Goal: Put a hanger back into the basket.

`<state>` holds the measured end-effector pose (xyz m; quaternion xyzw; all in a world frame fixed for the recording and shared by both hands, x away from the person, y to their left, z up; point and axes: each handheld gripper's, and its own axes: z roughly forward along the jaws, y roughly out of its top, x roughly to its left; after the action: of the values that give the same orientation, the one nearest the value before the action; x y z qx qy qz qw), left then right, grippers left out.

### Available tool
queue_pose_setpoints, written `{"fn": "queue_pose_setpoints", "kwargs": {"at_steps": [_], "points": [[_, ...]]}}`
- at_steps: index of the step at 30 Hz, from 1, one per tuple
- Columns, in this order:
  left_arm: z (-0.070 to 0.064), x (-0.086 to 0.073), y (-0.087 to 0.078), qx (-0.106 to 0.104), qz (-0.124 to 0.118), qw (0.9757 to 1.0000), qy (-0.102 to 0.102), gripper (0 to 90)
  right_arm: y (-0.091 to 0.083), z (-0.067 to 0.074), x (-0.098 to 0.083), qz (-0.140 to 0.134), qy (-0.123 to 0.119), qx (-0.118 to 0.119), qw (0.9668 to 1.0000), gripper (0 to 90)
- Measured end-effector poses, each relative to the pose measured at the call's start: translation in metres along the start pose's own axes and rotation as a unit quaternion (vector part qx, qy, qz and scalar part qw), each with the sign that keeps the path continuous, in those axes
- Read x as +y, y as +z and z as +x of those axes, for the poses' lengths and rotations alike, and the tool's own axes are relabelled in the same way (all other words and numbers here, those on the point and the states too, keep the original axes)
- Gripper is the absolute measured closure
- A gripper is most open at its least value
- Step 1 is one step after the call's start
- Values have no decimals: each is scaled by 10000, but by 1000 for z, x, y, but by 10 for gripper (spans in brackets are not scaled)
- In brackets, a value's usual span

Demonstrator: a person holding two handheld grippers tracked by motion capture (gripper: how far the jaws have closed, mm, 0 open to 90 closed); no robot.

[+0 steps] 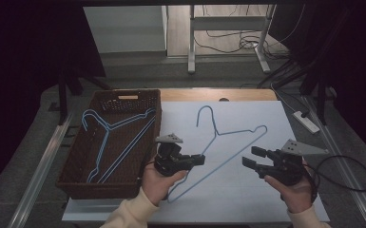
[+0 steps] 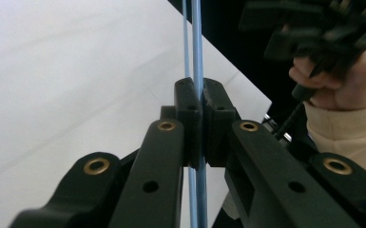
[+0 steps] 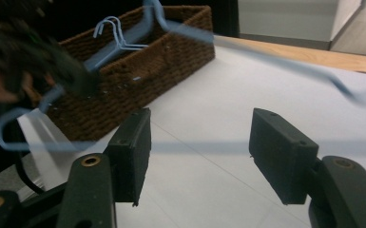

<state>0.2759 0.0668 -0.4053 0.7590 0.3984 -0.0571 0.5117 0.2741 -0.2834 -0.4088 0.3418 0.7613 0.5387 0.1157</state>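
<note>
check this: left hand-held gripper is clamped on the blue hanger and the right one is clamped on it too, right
Not quite. The left hand-held gripper is clamped on the blue hanger, but the right hand-held gripper is open: in the right gripper view its jaws stand apart, off the wire.

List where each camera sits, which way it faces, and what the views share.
High view: above the table, facing forward and down; both hands, left gripper, right gripper, basket.
Left gripper view: along its shut jaws, clamped on the blue hanger; the other hand beyond.
Right gripper view: along its open jaws, toward the basket.
Shared: the hanger and white table.
</note>
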Motion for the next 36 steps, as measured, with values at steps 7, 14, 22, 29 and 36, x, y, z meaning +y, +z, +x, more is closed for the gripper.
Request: {"fn": "queue_pose_setpoints", "kwargs": {"at_steps": [7, 14, 22, 29, 36], "points": [[18, 9, -42, 282, -283, 9992, 53, 865, 12, -16, -15, 214, 86, -37, 9997, 367], [47, 6, -110, 634, -677, 9956, 151, 865, 29, -26, -27, 520, 159, -135, 9984, 352], [103, -13, -177, 1230, -964, 9877, 67, 865, 39, -31, -34, 754, 93, -248, 9968, 334], [132, -32, -203, 1549, -1060, 9822, -32, 865, 41, -37, -37, 797, 122, -326, 9962, 332], [145, -46, -206, 1801, -894, 9795, -86, 866, 40, -40, -41, 800, 148, -327, 9962, 331]]}}
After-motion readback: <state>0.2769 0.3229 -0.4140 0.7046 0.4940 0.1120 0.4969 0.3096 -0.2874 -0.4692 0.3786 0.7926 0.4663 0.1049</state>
